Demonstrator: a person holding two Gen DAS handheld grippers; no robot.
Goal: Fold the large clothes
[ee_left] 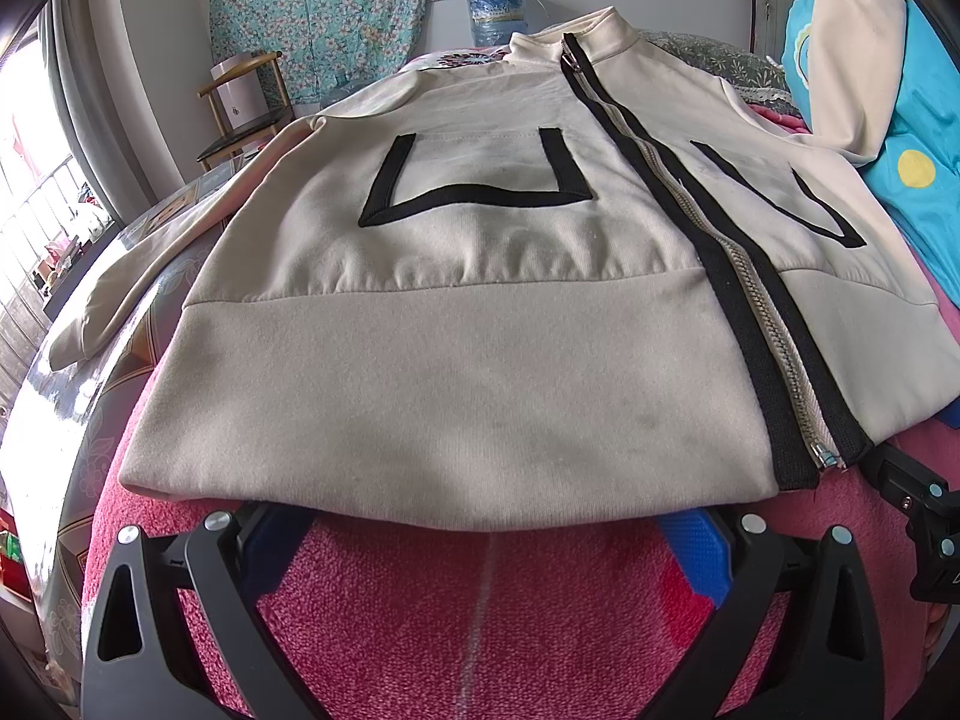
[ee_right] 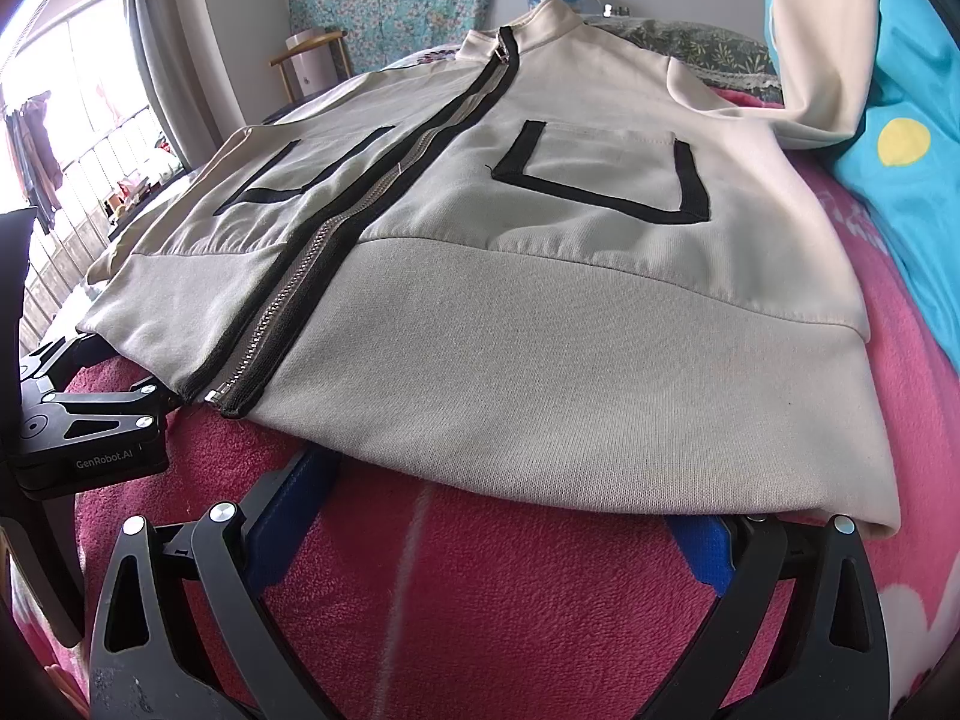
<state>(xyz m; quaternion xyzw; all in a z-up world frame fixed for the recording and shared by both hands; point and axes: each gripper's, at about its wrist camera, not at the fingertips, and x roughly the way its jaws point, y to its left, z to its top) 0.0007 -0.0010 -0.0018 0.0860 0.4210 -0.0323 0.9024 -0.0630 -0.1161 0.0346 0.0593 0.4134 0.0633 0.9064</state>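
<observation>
Opening step: both claws, left [ee_left: 480,546] and right [ee_right: 492,531], spread apart at near hem of cream zip-front jacket [ee_left: 456,360]; next, pinching hem.

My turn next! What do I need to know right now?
Left gripper: open, at the jacket hem, left of the zipper.
Right gripper: open, at the hem, right of the zipper.
Neither is gripping cloth yet.
Jacket lies flat, front up, zipped, on the pink blanket. One sleeve is spread out to the left.
Done: laid flat.
Left: all folding, sleeves and body.
</observation>
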